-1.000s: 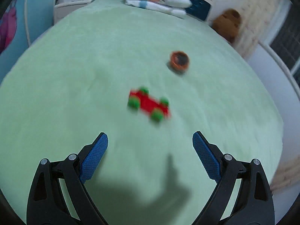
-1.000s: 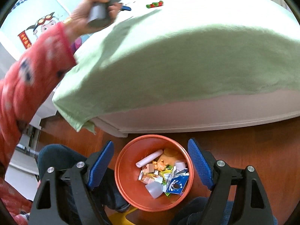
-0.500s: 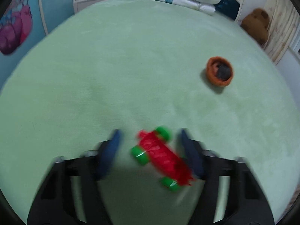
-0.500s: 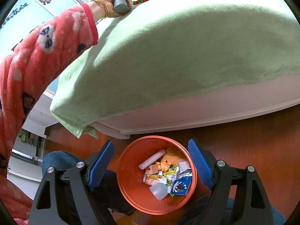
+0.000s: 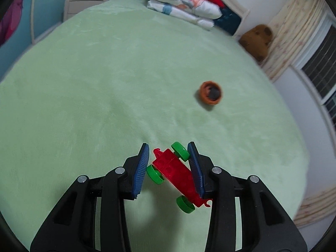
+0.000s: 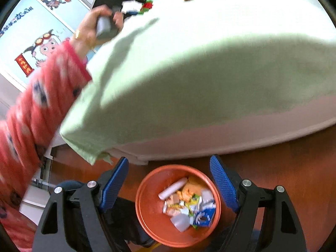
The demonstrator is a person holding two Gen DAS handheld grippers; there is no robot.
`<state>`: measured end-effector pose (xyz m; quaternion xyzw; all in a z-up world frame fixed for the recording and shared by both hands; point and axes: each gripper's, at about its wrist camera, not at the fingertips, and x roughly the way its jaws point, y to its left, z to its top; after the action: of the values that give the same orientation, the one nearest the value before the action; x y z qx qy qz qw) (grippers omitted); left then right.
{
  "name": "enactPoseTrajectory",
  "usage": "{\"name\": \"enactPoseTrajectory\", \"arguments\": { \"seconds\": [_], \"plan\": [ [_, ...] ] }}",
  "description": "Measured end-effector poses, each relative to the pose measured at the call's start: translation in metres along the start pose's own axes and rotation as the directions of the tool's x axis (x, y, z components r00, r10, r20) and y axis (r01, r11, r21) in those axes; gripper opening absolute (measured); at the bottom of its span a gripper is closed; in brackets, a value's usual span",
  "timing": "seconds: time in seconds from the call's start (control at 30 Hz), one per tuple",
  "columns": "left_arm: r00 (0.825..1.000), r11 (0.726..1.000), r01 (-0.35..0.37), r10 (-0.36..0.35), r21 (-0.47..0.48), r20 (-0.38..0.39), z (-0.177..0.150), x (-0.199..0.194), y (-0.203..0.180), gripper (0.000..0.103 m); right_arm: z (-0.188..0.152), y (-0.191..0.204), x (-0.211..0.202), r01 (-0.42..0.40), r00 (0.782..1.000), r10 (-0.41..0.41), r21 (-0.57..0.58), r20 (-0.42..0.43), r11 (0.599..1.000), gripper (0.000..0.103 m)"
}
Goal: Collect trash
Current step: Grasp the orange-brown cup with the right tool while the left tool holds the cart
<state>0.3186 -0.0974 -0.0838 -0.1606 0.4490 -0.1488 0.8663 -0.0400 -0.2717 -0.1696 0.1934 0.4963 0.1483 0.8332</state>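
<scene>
On the green bed (image 5: 105,96), the left tongs (image 5: 168,163) pinch the red toy car (image 5: 178,178) crosswise by its wheels, ready to lift. Right tongs (image 6: 170,180) hang wide and empty over the orange bin (image 6: 147,220), marking the drop.

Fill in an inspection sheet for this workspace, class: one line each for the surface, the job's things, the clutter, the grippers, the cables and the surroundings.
Surface: bed with a green blanket, hanging over the edge above a wooden floor.
Job's things: red toy car with green wheels; small orange cup further up the bed; orange trash bin on the floor, holding wrappers and scraps.
Clutter: folded bedding; brown plush toy.
Grippers: left gripper closed around the toy car; right gripper open, empty, above the bin.
Cables: nothing seen.
Surroundings: cartoon wall poster; curtain beside a window.
</scene>
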Motion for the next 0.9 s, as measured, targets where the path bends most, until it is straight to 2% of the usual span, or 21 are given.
{"name": "enactPoseTrajectory", "arguments": {
  "seconds": [0.07,0.17,0.27,0.33,0.43,0.53,0.6,0.7,0.8,0.83,0.9],
  "plan": [
    [0.999,1.0,0.025,-0.025,0.014,0.03,-0.006,-0.012,0.007,0.038,0.021,0.004,-0.009,-0.011,0.999,0.012,-0.024,0.042,1.0,0.079],
    [0.997,0.998,0.065,-0.066,0.017,0.05,-0.014,-0.02,0.019,0.038,0.072,0.015,-0.027,-0.006,0.991,0.019,-0.097,0.134,0.995,0.079],
    [0.994,0.997,0.082,-0.082,0.007,0.067,-0.021,-0.021,0.034,0.038,0.133,0.024,-0.031,0.085,0.972,-0.045,-0.167,0.232,0.982,0.079],
    [0.994,0.996,0.091,-0.091,0.0,0.064,-0.024,-0.018,0.042,0.038,0.175,0.027,-0.025,0.121,0.962,-0.066,-0.194,0.266,0.974,0.079],
    [0.995,0.998,0.07,-0.07,-0.004,0.072,-0.03,-0.019,0.051,0.038,0.246,0.031,0.002,0.213,0.944,-0.141,-0.226,0.297,0.951,0.079],
    [0.996,0.999,0.053,-0.053,0.001,0.077,-0.037,-0.027,0.057,0.038,0.314,0.033,0.044,0.335,0.912,-0.254,-0.227,0.323,0.914,0.078],
    [0.995,0.999,0.032,-0.033,0.014,0.096,-0.039,-0.036,0.058,0.038,0.355,0.026,0.076,0.369,0.904,-0.297,-0.209,0.307,0.906,0.078],
    [0.992,0.999,-0.001,-0.004,0.041,0.122,-0.04,-0.053,0.06,0.038,0.403,0.012,0.12,0.413,0.894,-0.354,-0.2,0.273,0.889,0.076],
    [0.99,0.998,-0.028,0.021,0.056,0.136,-0.041,-0.07,0.066,0.038,0.441,0.008,0.161,0.466,0.874,-0.418,-0.181,0.246,0.866,0.075],
    [0.988,0.997,-0.047,0.037,0.06,0.149,-0.042,-0.076,0.068,0.038,0.455,0.007,0.176,0.516,0.848,-0.469,-0.174,0.248,0.839,0.075],
    [0.984,0.995,-0.074,0.063,0.065,0.167,-0.043,-0.085,0.072,0.038,0.471,0.006,0.195,0.574,0.813,-0.531,-0.17,0.241,0.801,0.075]
  ]
}}
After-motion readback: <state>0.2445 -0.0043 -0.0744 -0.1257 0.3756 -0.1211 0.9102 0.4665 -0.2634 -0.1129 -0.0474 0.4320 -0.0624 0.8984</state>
